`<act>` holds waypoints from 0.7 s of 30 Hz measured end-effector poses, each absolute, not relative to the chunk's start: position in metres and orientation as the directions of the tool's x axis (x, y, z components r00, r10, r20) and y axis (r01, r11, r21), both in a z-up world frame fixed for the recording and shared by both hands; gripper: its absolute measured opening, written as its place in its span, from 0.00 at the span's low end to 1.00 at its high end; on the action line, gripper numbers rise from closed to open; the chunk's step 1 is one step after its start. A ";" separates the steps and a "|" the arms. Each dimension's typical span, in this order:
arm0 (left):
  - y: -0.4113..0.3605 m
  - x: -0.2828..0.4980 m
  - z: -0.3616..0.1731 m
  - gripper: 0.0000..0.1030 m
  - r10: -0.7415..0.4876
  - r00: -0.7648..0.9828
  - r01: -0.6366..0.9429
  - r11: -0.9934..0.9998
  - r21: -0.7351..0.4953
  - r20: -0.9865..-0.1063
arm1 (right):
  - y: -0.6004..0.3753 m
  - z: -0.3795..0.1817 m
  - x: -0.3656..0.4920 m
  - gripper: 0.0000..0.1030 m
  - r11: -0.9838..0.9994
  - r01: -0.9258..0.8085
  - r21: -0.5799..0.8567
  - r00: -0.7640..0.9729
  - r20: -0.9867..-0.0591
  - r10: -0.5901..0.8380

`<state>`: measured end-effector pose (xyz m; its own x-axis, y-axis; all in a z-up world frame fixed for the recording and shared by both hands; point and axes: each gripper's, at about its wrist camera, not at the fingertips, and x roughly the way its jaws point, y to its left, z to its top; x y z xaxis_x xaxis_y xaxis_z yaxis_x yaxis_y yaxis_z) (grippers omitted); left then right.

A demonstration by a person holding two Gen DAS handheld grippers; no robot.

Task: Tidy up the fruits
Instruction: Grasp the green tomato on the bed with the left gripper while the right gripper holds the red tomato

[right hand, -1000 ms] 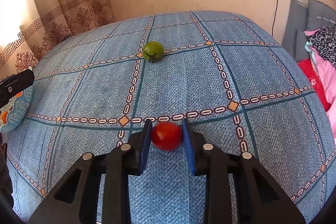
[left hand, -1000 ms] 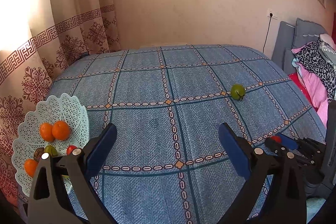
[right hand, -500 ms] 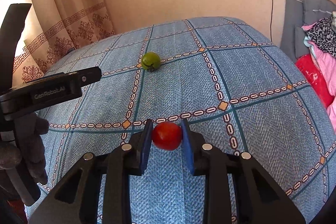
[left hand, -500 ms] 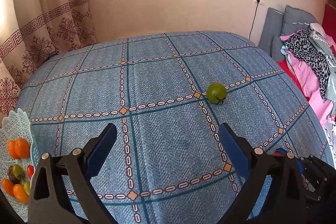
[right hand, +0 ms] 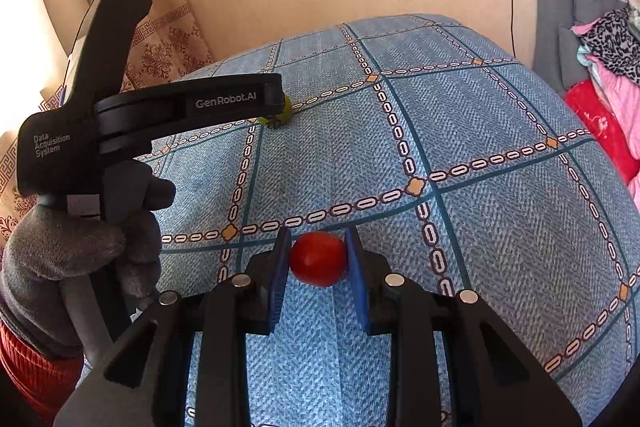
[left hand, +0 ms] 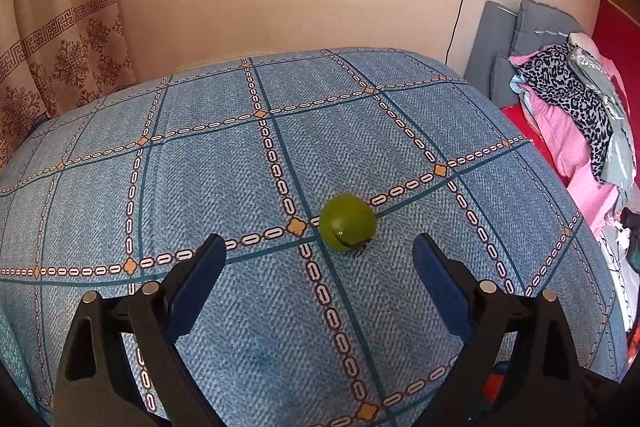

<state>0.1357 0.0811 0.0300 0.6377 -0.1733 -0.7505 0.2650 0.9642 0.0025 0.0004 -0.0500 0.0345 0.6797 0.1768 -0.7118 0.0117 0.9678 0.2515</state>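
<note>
The right claw holds a red tomato between its blue pads, above the bed near its front edge. The left claw is wide and empty, its fingers on both sides of a green fruit lying in the middle of the bed's blue checked cover. No container shows in either view.

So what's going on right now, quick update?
Right gripper shut on red fruit. Left gripper open, lined up just short of green fruit on the bed. Nothing between them.
</note>
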 end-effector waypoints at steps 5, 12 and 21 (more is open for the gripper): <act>0.069 0.154 0.019 0.76 -0.174 0.611 0.269 0.963 -0.005 -0.773 | -0.055 0.036 0.002 0.27 0.969 0.023 0.247 0.685 -0.710 0.164; 0.066 0.165 0.006 0.51 -0.170 0.584 0.265 0.964 -0.011 -0.794 | -0.050 0.039 -0.003 0.27 0.971 0.017 0.240 0.688 -0.707 0.163; 0.078 0.149 0.012 0.34 -0.184 0.590 0.264 0.964 -0.028 -0.786 | -0.049 0.043 -0.007 0.27 0.968 0.010 0.251 0.695 -0.697 0.174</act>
<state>0.1490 0.0776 0.0118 0.5900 -0.1842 -0.7861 0.2636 0.9642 -0.0281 -0.0069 -0.0485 0.0431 0.6953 0.1737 -0.6974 0.0102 0.9679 0.2513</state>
